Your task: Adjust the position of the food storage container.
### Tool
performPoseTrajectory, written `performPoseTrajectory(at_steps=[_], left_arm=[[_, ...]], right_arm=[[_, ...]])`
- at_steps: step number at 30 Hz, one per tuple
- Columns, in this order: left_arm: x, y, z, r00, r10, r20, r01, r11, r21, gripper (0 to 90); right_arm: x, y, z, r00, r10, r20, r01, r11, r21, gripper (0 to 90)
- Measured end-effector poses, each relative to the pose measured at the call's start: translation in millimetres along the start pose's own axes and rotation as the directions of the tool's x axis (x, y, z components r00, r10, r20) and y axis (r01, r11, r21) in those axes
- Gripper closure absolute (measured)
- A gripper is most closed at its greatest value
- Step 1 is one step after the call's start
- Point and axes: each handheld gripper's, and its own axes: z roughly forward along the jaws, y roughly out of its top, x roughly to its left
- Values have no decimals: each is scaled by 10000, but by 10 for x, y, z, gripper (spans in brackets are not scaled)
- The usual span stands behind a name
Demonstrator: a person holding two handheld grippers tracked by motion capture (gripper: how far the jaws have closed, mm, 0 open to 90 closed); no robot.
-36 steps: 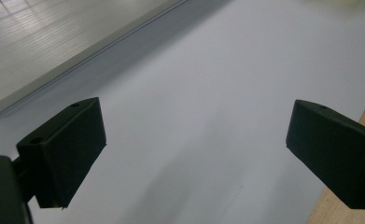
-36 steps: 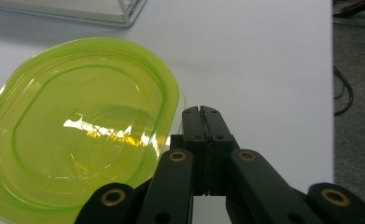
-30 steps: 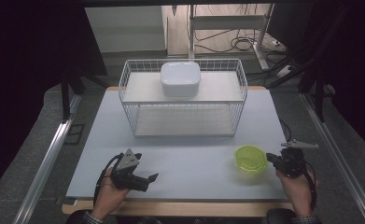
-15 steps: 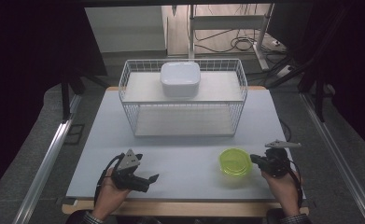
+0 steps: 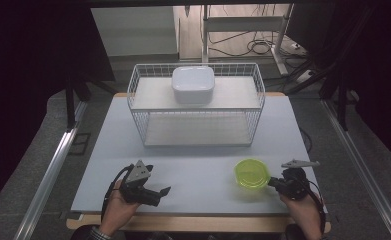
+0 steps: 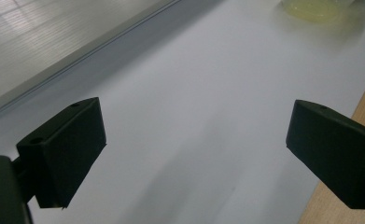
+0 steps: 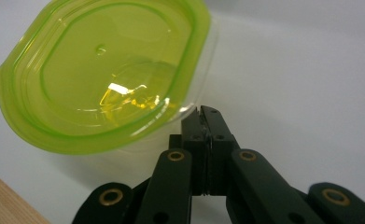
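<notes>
the lime-green lidded container sits on the grey mat at about five o'clock, near the front edge. the right gripper is clamped on its rim at the three o'clock side. the left gripper, at seven o'clock, has its jaws wide apart over bare mat. open room lies between them; the wire basket holding a white box stands well apart at twelve.

Place: lab-like test room
Signs: black curtains, aluminium rails, loose floor cables, bare white table
</notes>
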Motion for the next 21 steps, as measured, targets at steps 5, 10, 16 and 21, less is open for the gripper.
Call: performPoseTrajectory(at_steps=[5,10,16,21], left_arm=[[2,-2,5,10000,5,2,-5,10000,35,43],[-1,-2,10,10000,13,9,-13,10000,60,43],[-3,-3,16,10000,39,23,-40,9999,110,43],[-4,-3,21,10000,40,19,-41,9999,126,43]], right_arm=[[38,29,57,9994,-20,-350,18,10000,-45,892],[121,80,132,9968,-137,-790,137,9999,-9,892],[239,143,243,9925,-351,-1174,361,9993,56,891],[359,236,395,9866,-591,-1523,608,9981,65,892]])
